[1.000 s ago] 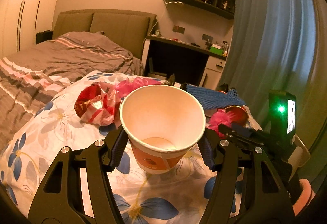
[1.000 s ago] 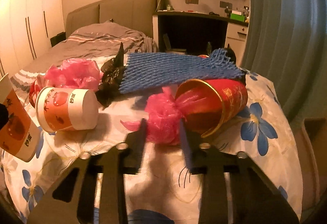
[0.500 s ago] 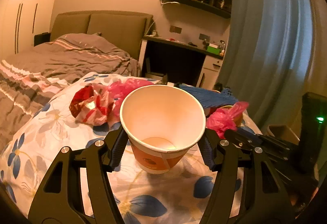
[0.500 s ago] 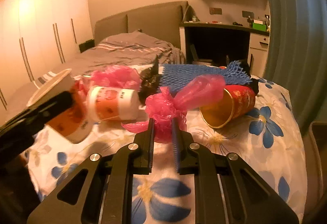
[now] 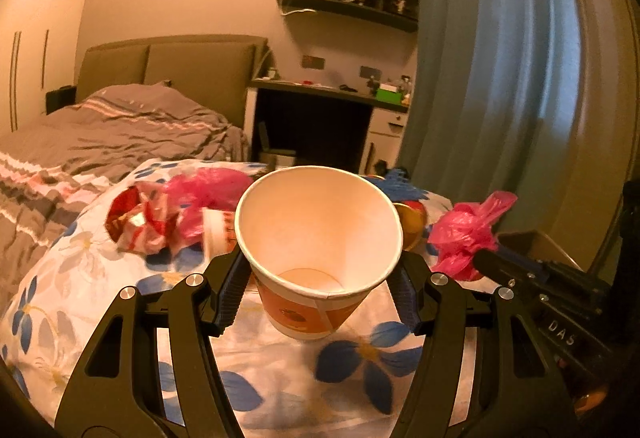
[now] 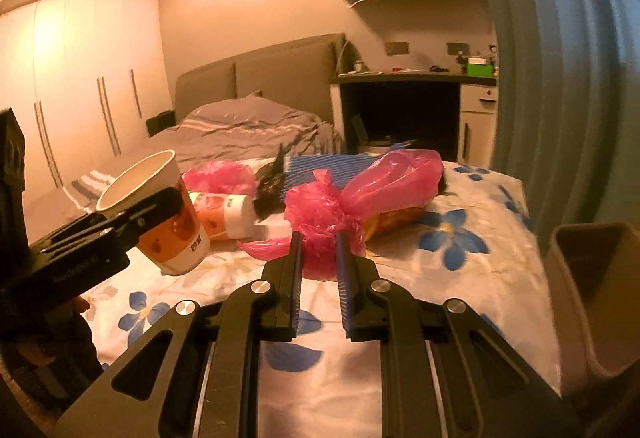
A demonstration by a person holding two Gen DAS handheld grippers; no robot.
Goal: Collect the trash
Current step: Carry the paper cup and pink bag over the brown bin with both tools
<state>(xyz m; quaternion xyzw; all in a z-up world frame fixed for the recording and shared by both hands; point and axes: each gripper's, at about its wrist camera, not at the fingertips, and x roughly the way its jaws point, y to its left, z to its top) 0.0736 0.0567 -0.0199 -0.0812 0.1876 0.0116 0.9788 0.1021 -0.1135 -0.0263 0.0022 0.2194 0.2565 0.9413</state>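
Two orange-and-white paper cups show: one raised (image 6: 160, 214), one lying on its side (image 6: 224, 214) on the floral-print cloth (image 6: 460, 278). One red-and-gold paper cup (image 5: 412, 222) lies there too. Two pink plastic bags: one lifted (image 6: 360, 190), one crumpled (image 6: 220, 176). One blue foam net sleeve (image 6: 332, 168), one black plastic bag (image 6: 274, 178), one red-and-white crumpled wrapper (image 5: 140, 222), one beige bin (image 6: 592, 298).

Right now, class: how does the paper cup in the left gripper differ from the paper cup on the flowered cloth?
The held cup is lifted, mouth tilted upward; the lying cup rests on its side on the cloth. The left gripper clamps the first; nothing grips the second. Both are white-and-orange.
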